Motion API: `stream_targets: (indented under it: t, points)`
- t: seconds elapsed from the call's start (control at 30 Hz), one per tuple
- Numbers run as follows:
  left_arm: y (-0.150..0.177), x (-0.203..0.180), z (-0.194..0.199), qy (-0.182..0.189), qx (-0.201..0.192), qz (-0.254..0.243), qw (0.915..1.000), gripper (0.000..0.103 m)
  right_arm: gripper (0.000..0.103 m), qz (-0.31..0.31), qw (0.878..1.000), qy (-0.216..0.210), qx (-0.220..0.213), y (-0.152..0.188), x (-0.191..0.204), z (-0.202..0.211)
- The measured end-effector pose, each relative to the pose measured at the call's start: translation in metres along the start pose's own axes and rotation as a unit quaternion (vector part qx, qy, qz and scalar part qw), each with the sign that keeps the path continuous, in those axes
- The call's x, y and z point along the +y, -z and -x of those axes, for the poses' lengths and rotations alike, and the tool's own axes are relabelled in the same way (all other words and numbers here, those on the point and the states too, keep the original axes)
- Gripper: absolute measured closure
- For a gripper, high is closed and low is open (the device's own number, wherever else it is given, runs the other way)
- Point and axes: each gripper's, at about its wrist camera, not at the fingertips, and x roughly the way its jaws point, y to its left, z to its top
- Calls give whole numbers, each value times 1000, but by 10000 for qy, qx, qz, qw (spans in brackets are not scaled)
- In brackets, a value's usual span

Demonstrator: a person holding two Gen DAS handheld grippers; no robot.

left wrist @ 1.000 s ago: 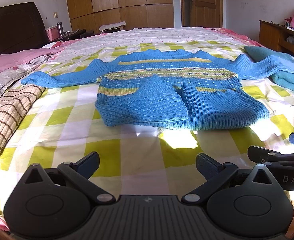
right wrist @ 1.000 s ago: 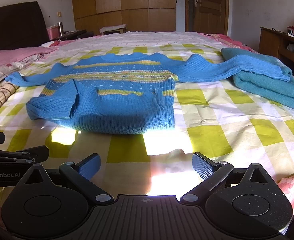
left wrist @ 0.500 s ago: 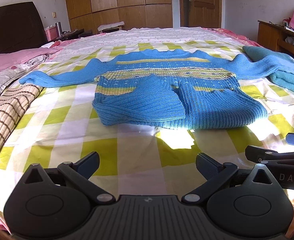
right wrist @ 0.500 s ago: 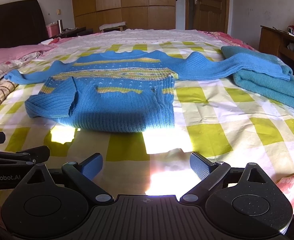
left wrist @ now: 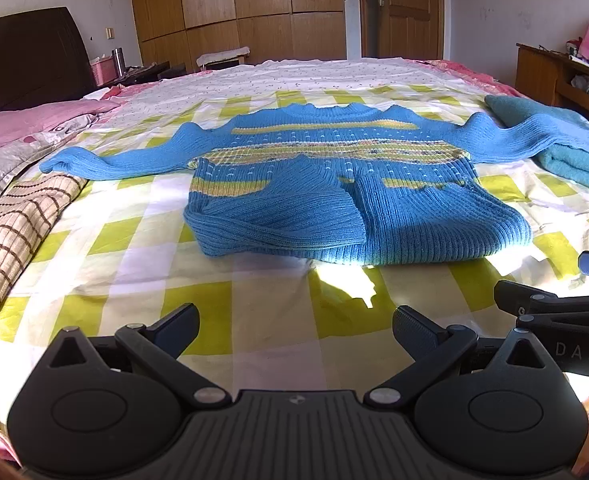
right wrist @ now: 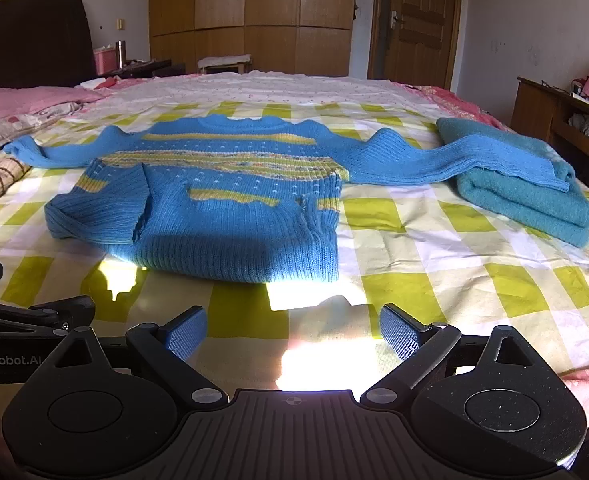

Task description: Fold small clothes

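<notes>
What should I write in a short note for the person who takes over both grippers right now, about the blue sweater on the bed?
Left gripper: open, empty, hovering over the checked bedsheet short of the sweater.
Right gripper: open, empty, same position beside it.
Blue sweater: lies flat, both sleeves spread out; its right sleeve rests on the folded teal blanket. The hem corner on the left is flipped up onto the body.
Done: only that partial turn-up of the hem.
Left: fold both sleeves in, then fold the body.
</notes>
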Motion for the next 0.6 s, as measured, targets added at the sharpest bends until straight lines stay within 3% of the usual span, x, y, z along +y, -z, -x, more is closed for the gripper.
stream_targets:
  t: [0.6]
  points:
    - [-17,-9,-2,64,-222,-472,9986,0,13,-218,9997,-66,-125,-7,-11,-3]
